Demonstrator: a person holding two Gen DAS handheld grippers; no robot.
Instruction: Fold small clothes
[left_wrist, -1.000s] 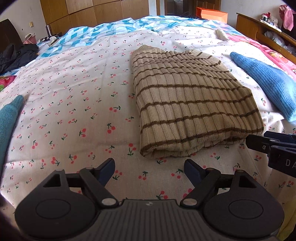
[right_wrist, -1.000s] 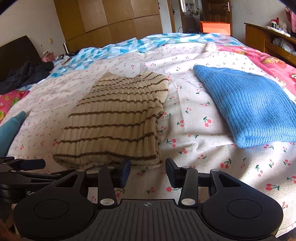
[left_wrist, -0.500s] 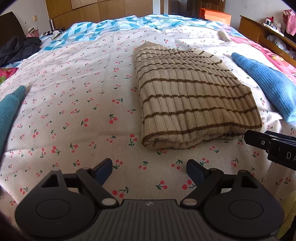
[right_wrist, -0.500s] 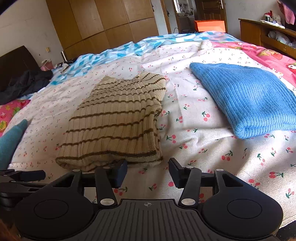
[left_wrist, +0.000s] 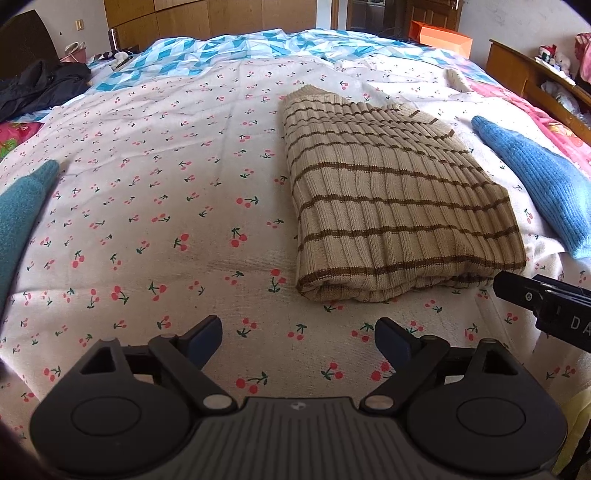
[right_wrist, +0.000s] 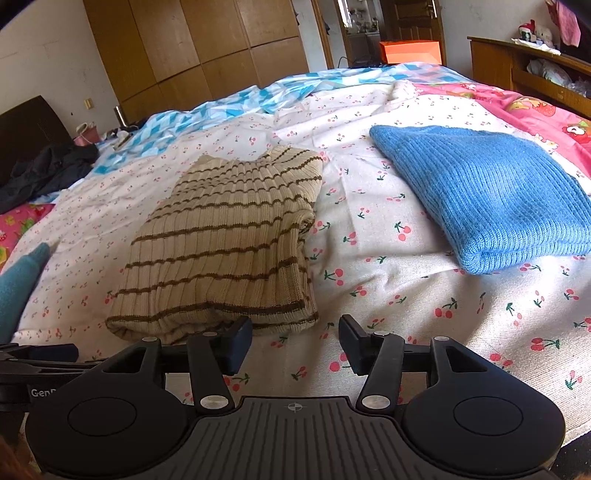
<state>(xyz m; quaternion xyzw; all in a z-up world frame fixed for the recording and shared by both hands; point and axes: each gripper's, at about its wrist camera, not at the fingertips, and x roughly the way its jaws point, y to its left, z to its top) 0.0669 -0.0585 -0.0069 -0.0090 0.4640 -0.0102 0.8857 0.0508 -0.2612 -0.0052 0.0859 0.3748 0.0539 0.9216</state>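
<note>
A beige sweater with brown stripes (left_wrist: 391, 206) lies folded on the cherry-print bedsheet (left_wrist: 166, 206); it also shows in the right wrist view (right_wrist: 229, 243). My left gripper (left_wrist: 297, 339) is open and empty, a little in front of the sweater's near left corner. My right gripper (right_wrist: 295, 343) is open and empty, just in front of the sweater's near right corner. A folded blue knit sweater (right_wrist: 491, 195) lies to the right, and its edge shows in the left wrist view (left_wrist: 532, 177). The right gripper's finger (left_wrist: 546, 302) shows at the left view's right edge.
A teal garment (left_wrist: 18, 214) lies at the left edge of the bed. A blue patterned quilt (left_wrist: 229, 48) and dark clothes (left_wrist: 37, 88) lie at the far end. A pink blanket (right_wrist: 517, 107) and wooden furniture (right_wrist: 535, 66) are on the right.
Both grippers have drawn back from the folded striped sweater toward the near edge of the bed and risen a little. The sweater has not moved.
</note>
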